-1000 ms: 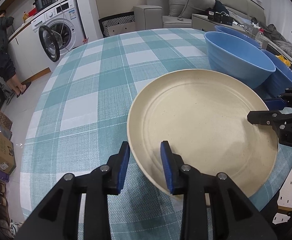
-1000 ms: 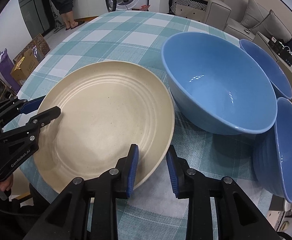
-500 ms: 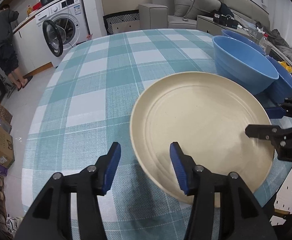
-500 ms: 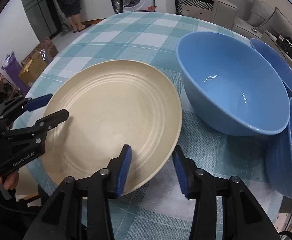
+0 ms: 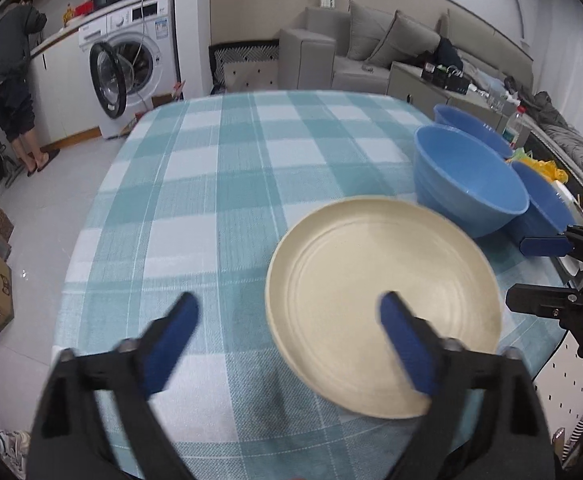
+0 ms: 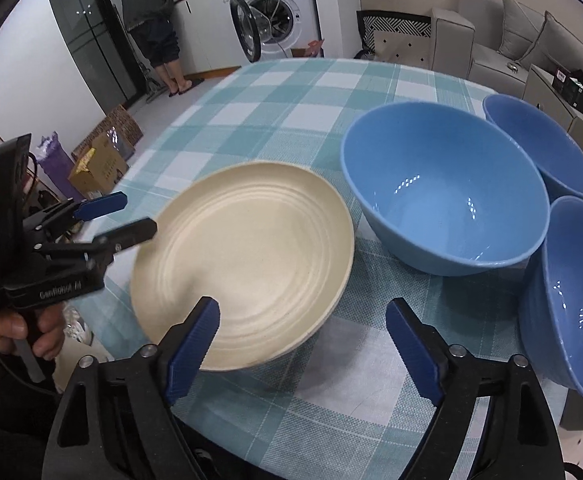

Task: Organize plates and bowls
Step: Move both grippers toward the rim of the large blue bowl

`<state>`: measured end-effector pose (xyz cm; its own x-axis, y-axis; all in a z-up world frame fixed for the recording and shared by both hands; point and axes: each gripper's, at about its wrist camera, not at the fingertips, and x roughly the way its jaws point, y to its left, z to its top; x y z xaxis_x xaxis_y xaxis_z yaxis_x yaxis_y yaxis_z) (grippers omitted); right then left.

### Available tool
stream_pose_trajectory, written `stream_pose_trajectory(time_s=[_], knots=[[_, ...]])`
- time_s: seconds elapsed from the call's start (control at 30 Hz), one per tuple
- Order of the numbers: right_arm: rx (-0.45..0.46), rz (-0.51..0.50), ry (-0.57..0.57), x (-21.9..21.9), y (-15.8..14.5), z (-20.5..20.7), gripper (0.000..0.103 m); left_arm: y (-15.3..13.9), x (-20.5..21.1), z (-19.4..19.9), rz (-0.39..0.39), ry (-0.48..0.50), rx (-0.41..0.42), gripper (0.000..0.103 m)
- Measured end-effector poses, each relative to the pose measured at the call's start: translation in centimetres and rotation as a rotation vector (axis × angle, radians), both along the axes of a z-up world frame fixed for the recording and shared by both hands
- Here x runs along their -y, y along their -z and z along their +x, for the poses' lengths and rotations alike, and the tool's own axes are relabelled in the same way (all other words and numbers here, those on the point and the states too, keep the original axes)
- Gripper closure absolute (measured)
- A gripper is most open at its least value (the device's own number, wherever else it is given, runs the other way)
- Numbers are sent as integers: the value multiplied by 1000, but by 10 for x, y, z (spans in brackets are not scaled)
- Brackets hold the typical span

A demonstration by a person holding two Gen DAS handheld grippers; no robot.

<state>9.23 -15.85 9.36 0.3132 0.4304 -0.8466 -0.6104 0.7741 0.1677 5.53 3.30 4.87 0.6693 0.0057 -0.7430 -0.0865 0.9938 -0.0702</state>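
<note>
On checked cloth [image 5: 219, 184], ridged round cream plate [image 5: 379, 304] lies between both opening, empty tongs [image 5: 287, 336].

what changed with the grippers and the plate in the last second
Both grippers let go of the cream plate: the left gripper and right gripper are opening and have backed up off its rim. The plate and three blue bowls stayed put on the tablecloth.
</note>
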Motion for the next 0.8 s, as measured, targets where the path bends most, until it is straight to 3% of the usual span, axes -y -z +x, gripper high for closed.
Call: stream_pose_trajectory(time_s=[0.13, 0.23, 0.53, 0.8], knots=[[32, 33, 26, 11, -20, 2, 4, -18, 10, 1, 3, 29, 43, 0], [46, 56, 55, 23, -34, 6, 2, -31, 17, 4, -2, 52, 63, 0], [118, 69, 168, 73, -75, 21, 1, -61, 39, 22, -20, 99, 122, 0], [147, 59, 264, 119, -99, 32, 1, -72, 55, 54, -70, 133, 120, 0]])
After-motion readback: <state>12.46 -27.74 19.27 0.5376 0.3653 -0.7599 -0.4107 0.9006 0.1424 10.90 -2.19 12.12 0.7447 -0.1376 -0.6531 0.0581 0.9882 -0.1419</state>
